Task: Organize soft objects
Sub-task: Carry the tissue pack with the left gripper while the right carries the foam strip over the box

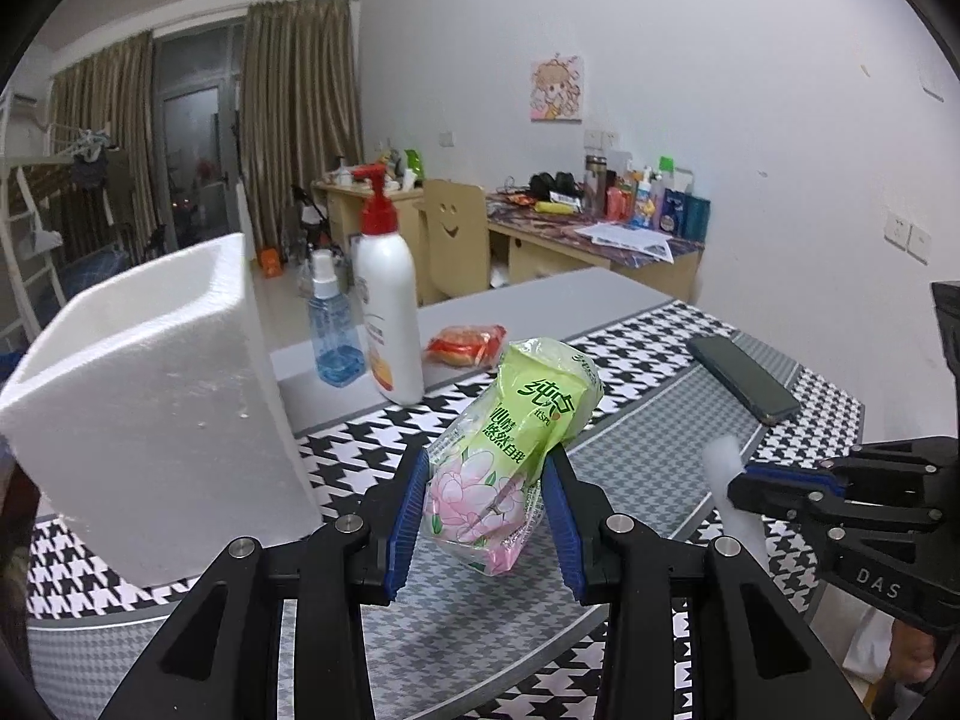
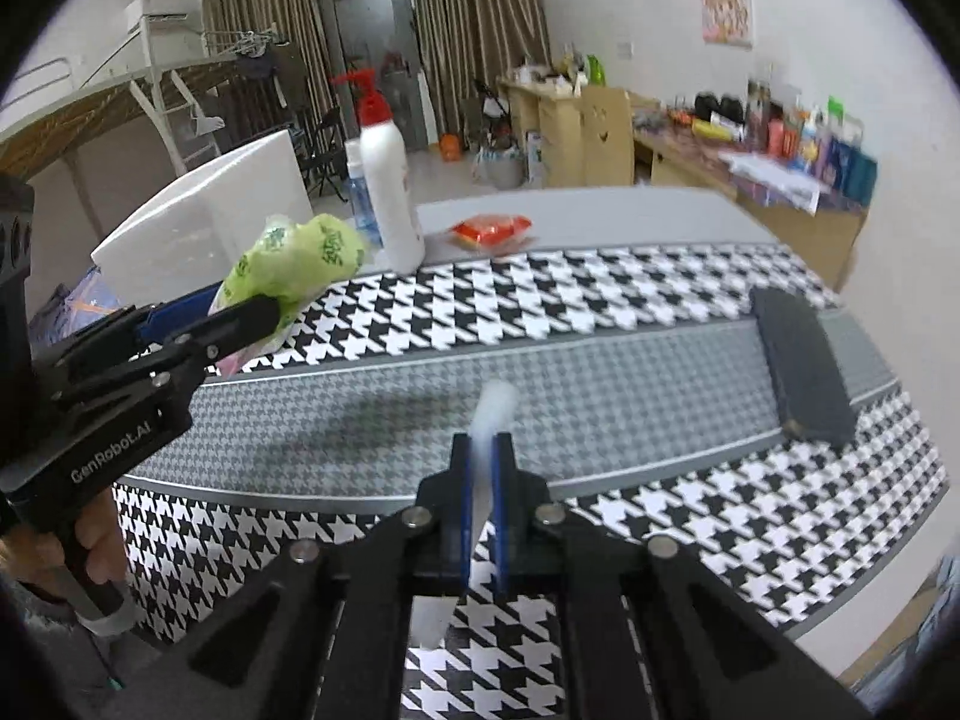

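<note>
My left gripper (image 1: 486, 474) is shut on a green and pink tissue pack (image 1: 510, 450) and holds it above the houndstooth table mat, to the right of the white foam box (image 1: 156, 396). The pack also shows in the right wrist view (image 2: 294, 264), held by the left gripper (image 2: 246, 312). My right gripper (image 2: 482, 450) is shut on a thin white soft strip (image 2: 489, 426) that sticks up between its fingers. In the left wrist view the right gripper (image 1: 735, 489) holds the same strip (image 1: 729, 480) at the right.
A white pump bottle (image 1: 387, 300) and a blue spray bottle (image 1: 333, 330) stand behind the box. A red-orange snack packet (image 1: 465, 345) lies on the grey tabletop. A dark phone (image 1: 741, 378) lies on the mat at right. Desks and a chair stand beyond.
</note>
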### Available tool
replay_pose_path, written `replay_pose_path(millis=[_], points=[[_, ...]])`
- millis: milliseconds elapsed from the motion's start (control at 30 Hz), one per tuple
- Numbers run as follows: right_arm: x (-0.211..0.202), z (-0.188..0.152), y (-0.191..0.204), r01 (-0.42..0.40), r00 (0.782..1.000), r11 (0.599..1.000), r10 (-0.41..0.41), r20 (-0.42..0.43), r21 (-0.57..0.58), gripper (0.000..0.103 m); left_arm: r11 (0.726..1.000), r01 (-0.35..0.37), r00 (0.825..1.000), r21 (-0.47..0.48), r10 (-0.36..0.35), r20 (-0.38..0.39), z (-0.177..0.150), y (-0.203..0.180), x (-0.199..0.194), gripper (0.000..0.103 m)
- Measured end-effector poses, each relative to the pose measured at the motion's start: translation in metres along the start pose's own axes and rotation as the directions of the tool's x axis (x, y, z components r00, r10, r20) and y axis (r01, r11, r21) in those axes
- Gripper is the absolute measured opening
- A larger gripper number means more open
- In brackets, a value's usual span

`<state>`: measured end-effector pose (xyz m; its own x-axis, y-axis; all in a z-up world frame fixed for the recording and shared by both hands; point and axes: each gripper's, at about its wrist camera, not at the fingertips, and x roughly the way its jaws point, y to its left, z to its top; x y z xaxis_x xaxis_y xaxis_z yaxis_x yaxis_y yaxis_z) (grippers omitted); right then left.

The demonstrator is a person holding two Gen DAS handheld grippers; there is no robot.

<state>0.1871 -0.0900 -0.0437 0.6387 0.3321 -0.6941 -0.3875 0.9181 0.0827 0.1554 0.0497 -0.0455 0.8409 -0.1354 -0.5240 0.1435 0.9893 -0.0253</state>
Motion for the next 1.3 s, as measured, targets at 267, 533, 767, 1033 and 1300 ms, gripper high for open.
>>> replay_pose_path(millis=[267, 533, 767, 1033, 1300], points=[[-0.020, 0.015, 0.016, -0.008, 0.993, 0.998, 0.016, 0.115, -0.070, 0.008, 0.999, -0.041, 0.996, -0.032, 0.043, 0.073, 0.008, 0.008, -0.028, 0.040], [-0.019, 0.029, 0.027, -0.048, 0.988, 0.993, 0.063, 0.140, -0.110, 0.009, 0.987, -0.116, 0.986, -0.108, 0.128, 0.105, 0.011, 0.019, -0.054, 0.040], [-0.028, 0.035, 0.037, -0.080, 0.977, 0.988, 0.104, 0.185, -0.135, 0.009, 0.975, -0.176, 0.973, -0.135, 0.193, 0.125, 0.011, 0.026, -0.073, 0.040], [-0.031, 0.046, 0.047, -0.114, 0.969, 0.980, 0.146, 0.201, -0.161, 0.009, 0.974, -0.175, 0.972, -0.147, 0.195, 0.135, 0.016, 0.033, -0.082, 0.040], [-0.037, 0.056, 0.061, -0.147, 0.955, 0.968, 0.192, 0.226, -0.202, 0.009, 0.967, -0.214, 0.962, -0.139, 0.234, 0.143, 0.021, 0.037, -0.095, 0.040]])
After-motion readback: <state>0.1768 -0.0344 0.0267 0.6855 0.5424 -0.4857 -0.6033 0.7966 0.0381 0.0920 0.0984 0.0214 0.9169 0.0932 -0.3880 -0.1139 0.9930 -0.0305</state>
